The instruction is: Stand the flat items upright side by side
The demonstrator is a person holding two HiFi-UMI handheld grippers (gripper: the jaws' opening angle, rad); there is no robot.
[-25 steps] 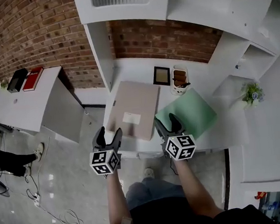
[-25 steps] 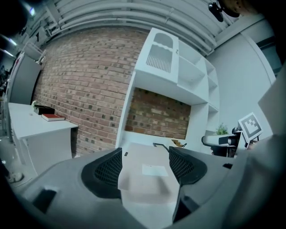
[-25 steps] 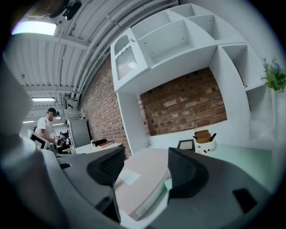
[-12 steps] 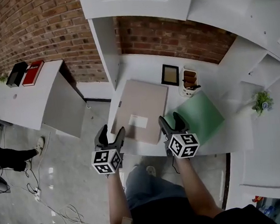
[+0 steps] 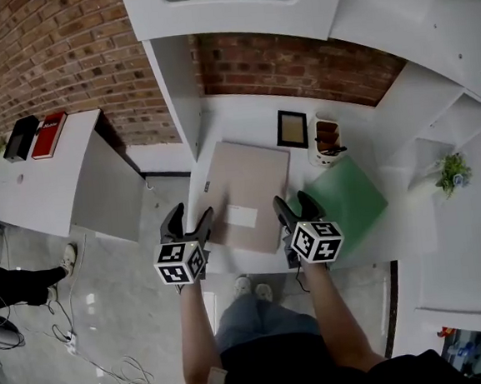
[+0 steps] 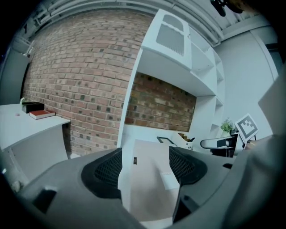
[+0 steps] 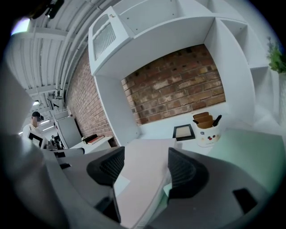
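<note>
Both forearms reach forward, left gripper [image 5: 186, 221] and right gripper [image 5: 296, 205] open, empty, flanking the flat beige folder [image 5: 244, 187] at the desk's [image 5: 243, 120] near edge; only the head view shows the whole green folder [image 5: 350, 202] lying right of it.

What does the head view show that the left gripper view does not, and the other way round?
Only the head view: the green flat item lying on the desk, and the person's legs. Only the left gripper view: the meshed inner pads of the left gripper, apart, nothing between them. Both: the beige flat item lying flat, the picture frame, the pen cup and the red book.
</note>
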